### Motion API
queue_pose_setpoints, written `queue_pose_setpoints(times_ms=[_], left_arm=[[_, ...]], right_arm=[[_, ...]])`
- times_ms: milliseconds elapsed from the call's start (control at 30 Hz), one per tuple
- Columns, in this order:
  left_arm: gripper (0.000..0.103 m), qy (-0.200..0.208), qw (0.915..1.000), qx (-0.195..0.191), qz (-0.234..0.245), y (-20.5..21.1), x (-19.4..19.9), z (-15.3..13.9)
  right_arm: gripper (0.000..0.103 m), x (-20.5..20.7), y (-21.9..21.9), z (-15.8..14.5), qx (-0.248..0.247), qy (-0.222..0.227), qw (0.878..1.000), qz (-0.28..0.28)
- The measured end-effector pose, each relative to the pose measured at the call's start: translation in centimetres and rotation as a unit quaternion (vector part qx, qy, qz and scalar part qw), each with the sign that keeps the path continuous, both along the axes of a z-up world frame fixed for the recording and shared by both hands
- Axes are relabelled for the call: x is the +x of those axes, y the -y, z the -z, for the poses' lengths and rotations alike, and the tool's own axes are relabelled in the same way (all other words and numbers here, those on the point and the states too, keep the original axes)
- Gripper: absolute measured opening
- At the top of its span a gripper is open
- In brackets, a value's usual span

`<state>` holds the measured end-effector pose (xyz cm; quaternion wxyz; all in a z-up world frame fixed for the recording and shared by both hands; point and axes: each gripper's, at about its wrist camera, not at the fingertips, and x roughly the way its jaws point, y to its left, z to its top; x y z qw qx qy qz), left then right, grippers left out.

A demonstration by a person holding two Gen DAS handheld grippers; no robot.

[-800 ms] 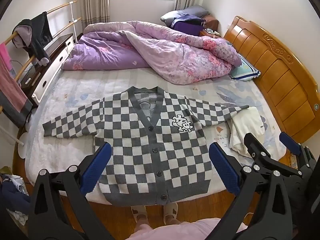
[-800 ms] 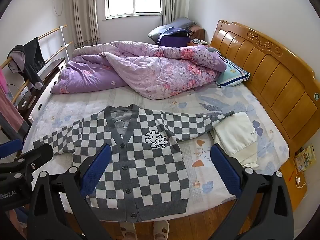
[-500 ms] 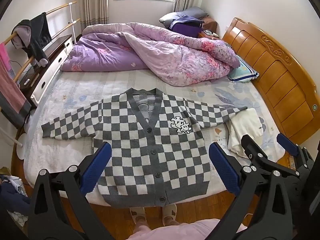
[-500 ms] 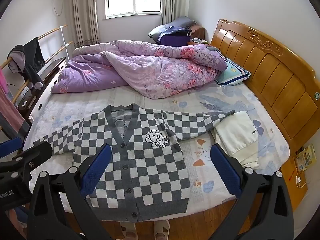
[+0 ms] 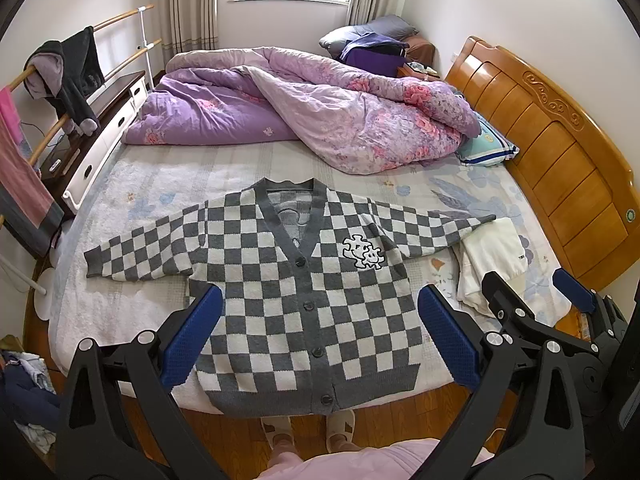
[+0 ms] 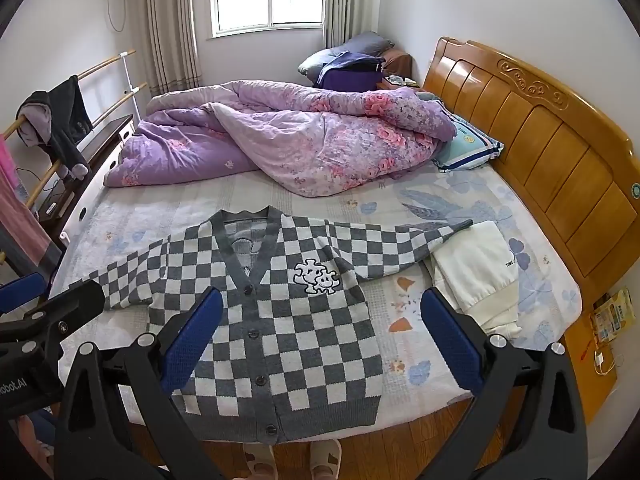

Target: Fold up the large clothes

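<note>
A grey and white checkered cardigan (image 5: 304, 280) lies flat and buttoned on the bed (image 5: 136, 196), sleeves spread out to both sides, hem at the near edge; it also shows in the right wrist view (image 6: 280, 312). My left gripper (image 5: 320, 336) is open and empty, held above the cardigan's lower half. My right gripper (image 6: 322, 336) is open and empty above the cardigan's right side. The right gripper (image 5: 560, 296) also shows at the right of the left wrist view. The left gripper (image 6: 36, 300) shows at the left of the right wrist view.
A folded white garment (image 5: 492, 264) lies under the right sleeve tip. A crumpled purple quilt (image 5: 304, 116) covers the far half of the bed. A wooden headboard (image 5: 560, 148) stands right. A clothes rail (image 5: 60, 76) stands left. My slippered feet (image 5: 308, 432) are on the wooden floor.
Both grippers have drawn slightly up and back, so the cardigan sits a little lower and fuller in view. Both stay open and empty.
</note>
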<state>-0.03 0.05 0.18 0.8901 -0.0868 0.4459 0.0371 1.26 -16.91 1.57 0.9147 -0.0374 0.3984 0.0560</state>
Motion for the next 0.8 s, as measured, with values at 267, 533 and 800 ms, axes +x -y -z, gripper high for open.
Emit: queue_pose_setpoints(times_ms=[267,533,800], left_arm=[[0.098,0.000,1.0000,0.000,0.000,0.0,0.0,0.1],[0.098,0.001,1.0000,0.000,0.000,0.1,0.0,0.1],[0.098,0.000,1.0000,0.002,0.001,0.0,0.1,-0.7]], right_arm=[[0.095,0.0,0.1,0.1,0.000,-0.001,1.000,0.000],[0.095,0.2,0.2,0.0,0.000,-0.002,1.000,-0.002],[0.095,-0.6,-1.1,0.3,-0.010,0.008,1.000,-0.020]])
